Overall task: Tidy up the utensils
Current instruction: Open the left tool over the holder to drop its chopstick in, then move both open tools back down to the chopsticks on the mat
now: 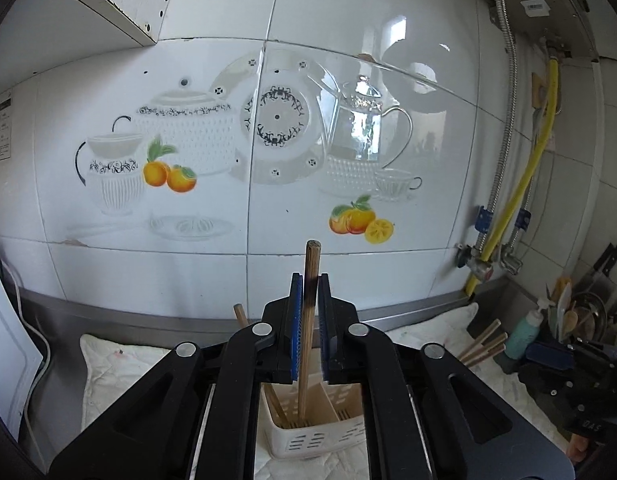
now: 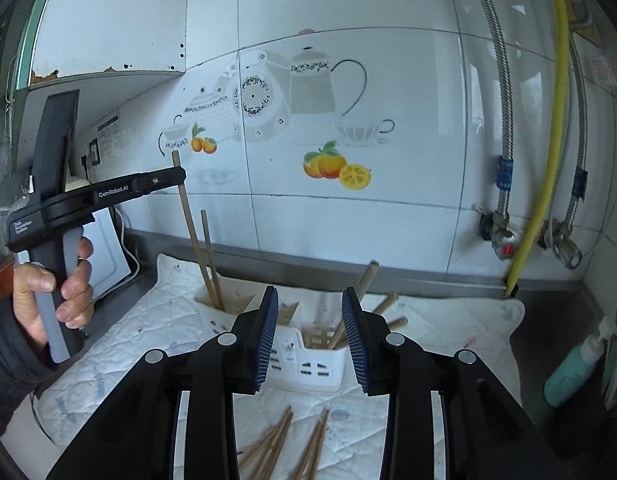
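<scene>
A white slotted utensil holder stands on a quilted cloth. My left gripper is shut on an upright wooden chopstick whose lower end sits in the holder's left compartment. The right wrist view shows the same left gripper, held by a hand, clamping that chopstick near its top, beside a second chopstick standing in the same compartment. My right gripper is open with nothing between its pads, just in front of the holder. More chopsticks lean in the right compartment. Several loose chopsticks lie on the cloth below.
The quilted cloth covers a steel counter against a tiled wall. A teal bottle stands at the right, near a yellow hose and metal pipes. A white appliance with a cord sits at the left. Knives and spoons crowd the right corner.
</scene>
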